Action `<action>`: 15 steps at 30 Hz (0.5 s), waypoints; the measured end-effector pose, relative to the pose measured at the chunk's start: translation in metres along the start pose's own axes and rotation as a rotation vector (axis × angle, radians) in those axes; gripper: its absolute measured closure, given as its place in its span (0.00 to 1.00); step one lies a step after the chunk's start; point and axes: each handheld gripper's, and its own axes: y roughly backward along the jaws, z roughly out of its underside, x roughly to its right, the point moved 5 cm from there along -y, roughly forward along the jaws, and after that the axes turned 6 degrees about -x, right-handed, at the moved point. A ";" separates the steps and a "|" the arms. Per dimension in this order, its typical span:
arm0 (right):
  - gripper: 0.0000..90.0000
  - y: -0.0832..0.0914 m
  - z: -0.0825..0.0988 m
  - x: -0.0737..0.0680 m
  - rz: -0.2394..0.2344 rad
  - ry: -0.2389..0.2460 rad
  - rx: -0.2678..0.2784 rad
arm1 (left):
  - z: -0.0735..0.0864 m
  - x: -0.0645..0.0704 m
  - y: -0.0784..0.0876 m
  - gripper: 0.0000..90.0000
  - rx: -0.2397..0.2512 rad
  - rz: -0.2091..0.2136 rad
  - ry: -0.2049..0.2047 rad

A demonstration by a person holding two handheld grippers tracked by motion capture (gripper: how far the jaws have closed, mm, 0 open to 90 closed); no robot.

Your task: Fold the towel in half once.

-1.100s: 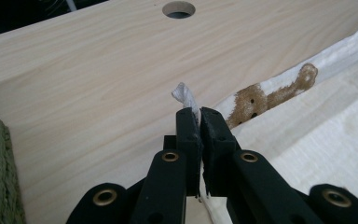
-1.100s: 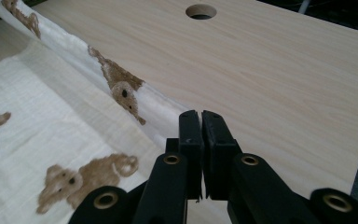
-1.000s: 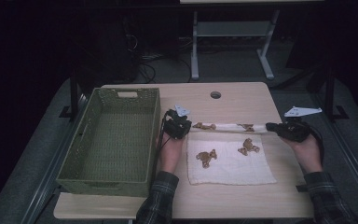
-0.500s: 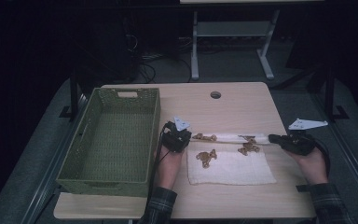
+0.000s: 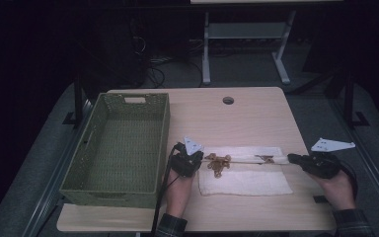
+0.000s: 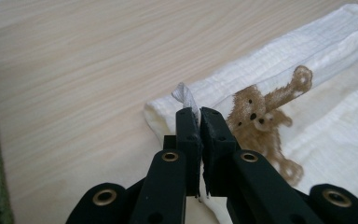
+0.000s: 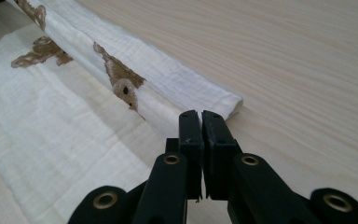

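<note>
The cloth, white with brown bear prints, is lying on the table near the front edge, just right of the green basket. Its far edge is being held up and stretched taut between both tools, over the lower layer, apparently for a fold toward the person.

The left gripper is clamped fully closed on the cloth's left corner; a small tuft is sticking out past the tips. The right gripper is also closed, jaws pressed together at the right corner; the pinched fabric itself is hidden there, so the bite depth cannot be judged.

Risks, as judged:
- Grip on both sides is looking shallow. If tension is raised, a corner is likely being pulled free and the fold collapses.
- If the hands are being moved unevenly, the edge is being laid skewed and layers misaligned.
- The lower layer is resting loose on smooth wood, so it may be dragged along.
</note>
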 end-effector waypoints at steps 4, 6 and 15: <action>0.96 0.007 0.006 -0.008 0.005 0.019 0.005 | 0.007 0.006 0.006 0.96 0.007 -0.004 0.007; 0.96 0.008 0.007 -0.009 0.000 0.016 0.008 | 0.009 0.009 0.009 0.96 0.011 -0.003 0.005; 0.96 0.017 0.022 -0.021 0.000 0.036 0.000 | 0.021 0.023 0.021 0.96 0.005 -0.001 -0.015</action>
